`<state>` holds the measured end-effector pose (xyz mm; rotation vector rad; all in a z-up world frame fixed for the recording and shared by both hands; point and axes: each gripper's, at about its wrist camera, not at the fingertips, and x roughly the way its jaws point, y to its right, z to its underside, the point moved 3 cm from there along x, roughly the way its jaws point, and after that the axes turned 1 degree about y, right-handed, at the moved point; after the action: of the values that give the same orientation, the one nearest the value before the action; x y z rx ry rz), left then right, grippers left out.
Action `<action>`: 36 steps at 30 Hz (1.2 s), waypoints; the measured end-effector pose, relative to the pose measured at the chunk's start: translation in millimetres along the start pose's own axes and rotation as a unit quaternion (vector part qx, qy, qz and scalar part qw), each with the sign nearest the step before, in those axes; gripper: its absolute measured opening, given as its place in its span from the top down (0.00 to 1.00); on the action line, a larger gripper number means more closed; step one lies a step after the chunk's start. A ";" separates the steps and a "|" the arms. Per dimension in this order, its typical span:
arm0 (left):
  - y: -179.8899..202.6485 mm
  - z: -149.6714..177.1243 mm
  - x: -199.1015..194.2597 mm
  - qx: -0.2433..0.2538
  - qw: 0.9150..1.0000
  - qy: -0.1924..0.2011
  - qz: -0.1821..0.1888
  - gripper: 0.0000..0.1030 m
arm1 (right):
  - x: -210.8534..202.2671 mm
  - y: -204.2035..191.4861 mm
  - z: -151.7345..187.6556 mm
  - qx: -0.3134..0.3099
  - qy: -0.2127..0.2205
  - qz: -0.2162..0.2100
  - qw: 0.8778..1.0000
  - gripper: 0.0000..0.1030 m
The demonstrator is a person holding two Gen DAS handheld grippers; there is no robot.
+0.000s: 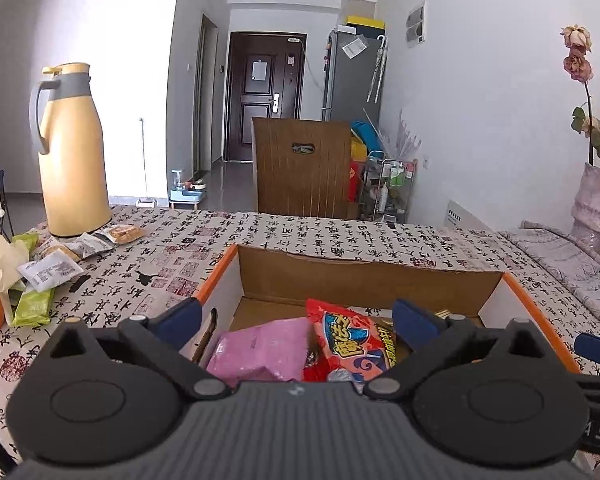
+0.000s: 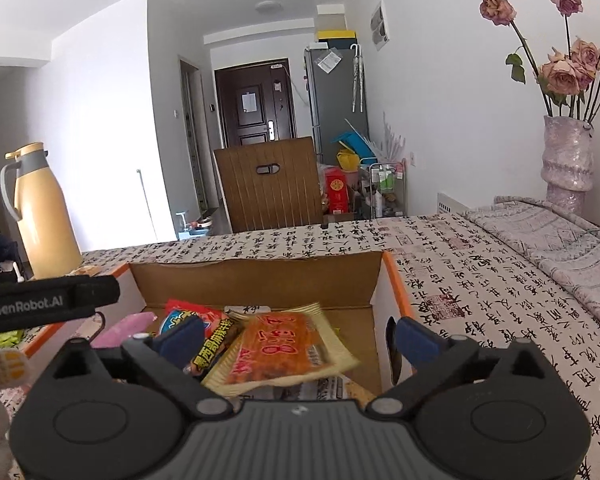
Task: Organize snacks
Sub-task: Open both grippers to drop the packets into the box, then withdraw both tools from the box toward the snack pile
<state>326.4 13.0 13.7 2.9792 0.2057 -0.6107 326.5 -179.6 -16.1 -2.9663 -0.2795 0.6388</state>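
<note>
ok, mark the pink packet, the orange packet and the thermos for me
pink packet (image 1: pixel 260 346), left wrist view, middle of its front face.
orange packet (image 2: pixel 282 350), right wrist view, centre of the printed panel.
thermos (image 1: pixel 74 168), left wrist view, mid yellow body.

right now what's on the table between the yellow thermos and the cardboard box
In the left wrist view, loose snack packets lie near the yellow thermos base; beyond them only bare patterned tablecloth up to the cardboard box.
</note>
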 end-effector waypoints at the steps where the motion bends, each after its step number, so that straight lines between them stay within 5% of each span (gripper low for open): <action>1: 0.9 -1.0 -1.9 0.002 1.000 0.002 -0.001 0.00 | -0.1 -0.3 -0.8 -0.001 0.000 0.001 1.000 0.00; 16: -6.6 -7.9 -51.5 0.007 1.000 0.028 -0.007 0.00 | -38.7 -1.0 1.4 -0.005 -0.003 0.000 1.000 0.00; 36: -29.1 46.3 -130.8 0.017 1.000 -0.009 0.014 0.00 | -128.3 -3.9 54.4 -0.029 0.000 0.001 1.000 0.00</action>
<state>185.0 21.4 21.4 3.0018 0.1528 -0.6430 188.4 -198.2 -13.8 -3.0215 -0.3001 0.6419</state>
